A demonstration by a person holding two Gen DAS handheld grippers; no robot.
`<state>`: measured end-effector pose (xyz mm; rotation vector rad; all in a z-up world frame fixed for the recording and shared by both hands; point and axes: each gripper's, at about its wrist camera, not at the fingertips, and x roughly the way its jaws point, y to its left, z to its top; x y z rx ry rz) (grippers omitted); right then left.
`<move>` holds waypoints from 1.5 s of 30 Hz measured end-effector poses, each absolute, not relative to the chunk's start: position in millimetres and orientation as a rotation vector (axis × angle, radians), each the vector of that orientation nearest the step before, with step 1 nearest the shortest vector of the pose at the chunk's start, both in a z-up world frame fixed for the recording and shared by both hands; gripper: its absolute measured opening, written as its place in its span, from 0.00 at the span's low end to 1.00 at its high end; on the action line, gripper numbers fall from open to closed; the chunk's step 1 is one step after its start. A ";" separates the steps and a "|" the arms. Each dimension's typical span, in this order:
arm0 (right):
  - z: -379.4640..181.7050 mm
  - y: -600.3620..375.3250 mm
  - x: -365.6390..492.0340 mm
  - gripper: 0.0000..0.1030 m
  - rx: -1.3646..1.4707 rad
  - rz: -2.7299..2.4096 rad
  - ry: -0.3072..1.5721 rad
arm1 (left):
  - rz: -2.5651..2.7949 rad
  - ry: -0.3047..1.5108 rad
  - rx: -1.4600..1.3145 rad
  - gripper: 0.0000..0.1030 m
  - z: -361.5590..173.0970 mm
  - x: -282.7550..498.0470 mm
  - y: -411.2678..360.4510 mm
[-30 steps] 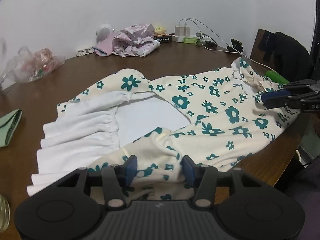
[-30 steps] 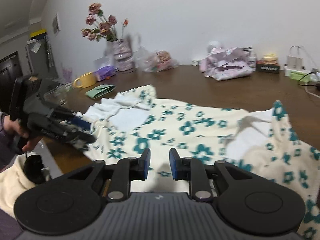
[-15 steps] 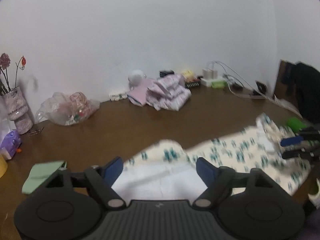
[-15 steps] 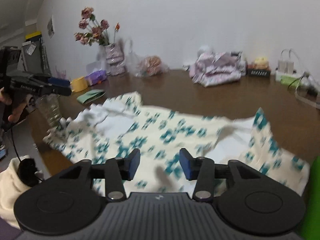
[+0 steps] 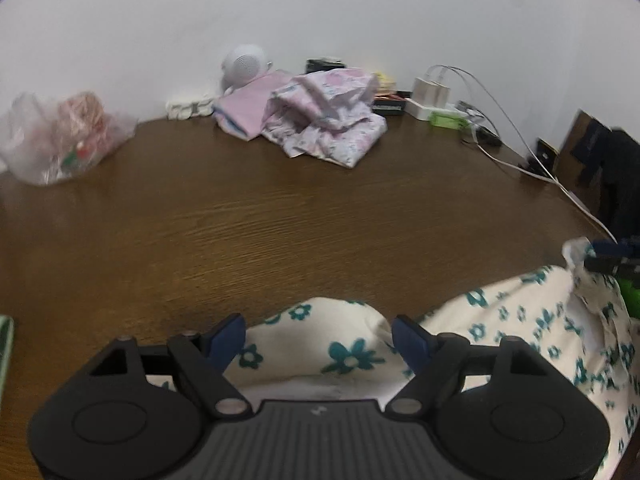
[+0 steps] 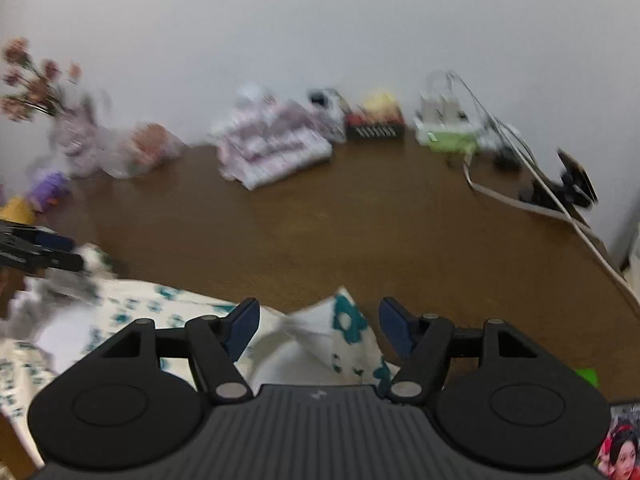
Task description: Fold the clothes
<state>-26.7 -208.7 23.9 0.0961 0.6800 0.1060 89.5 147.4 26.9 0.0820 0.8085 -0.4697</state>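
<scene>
A cream garment with teal flowers (image 5: 520, 320) lies along the near edge of the brown table (image 5: 300, 216). My left gripper (image 5: 320, 338) is open, its blue pads either side of a raised fold of the garment, not closed on it. My right gripper (image 6: 316, 322) is open over a peaked corner of the same garment (image 6: 344, 332). The right gripper's tip shows at the right edge of the left wrist view (image 5: 612, 256). The left gripper's tip shows at the left edge of the right wrist view (image 6: 40, 250). The right wrist view is blurred.
Against the far wall lie a pile of pink patterned clothes (image 5: 328, 120), a clear plastic bag (image 5: 60, 136), a white speaker (image 5: 244, 66), chargers and cables (image 5: 436, 96). A flower vase (image 6: 68, 136) stands at the far left. A dark chair (image 5: 604, 172) is at the right.
Both grippers have opened wide and moved forward over the far edge of the garment. Both cameras now look further across the table toward the wall.
</scene>
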 end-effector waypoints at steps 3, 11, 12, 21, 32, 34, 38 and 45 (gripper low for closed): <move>13.0 -209.8 -8.5 0.62 0.110 0.059 0.719 | -0.492 0.830 0.037 0.35 20.9 94.4 149.6; 28.4 -197.2 -46.8 0.02 0.002 0.106 0.603 | -0.593 0.660 0.137 0.03 50.6 17.0 150.2; 34.9 -199.3 -59.2 0.02 0.001 0.125 0.567 | -0.594 0.636 0.123 0.03 56.0 1.1 154.2; 24.8 -202.2 -145.3 0.37 -0.172 0.389 0.690 | -0.562 0.733 0.218 0.33 24.0 -98.8 176.1; 20.6 -157.0 -101.3 0.23 -0.215 0.485 0.667 | -0.629 0.775 0.206 0.48 25.7 -43.9 150.8; 8.4 -150.7 -99.4 0.19 -0.227 0.450 0.699 | -0.607 0.778 0.203 0.19 21.4 -46.6 151.7; -5.2 -163.4 -103.9 0.04 -0.209 0.321 0.698 | -0.567 0.784 0.192 0.13 12.6 -53.4 154.0; 11.2 -182.8 -141.9 0.10 -0.109 0.299 0.608 | -0.463 0.769 0.064 0.26 6.7 -75.5 166.2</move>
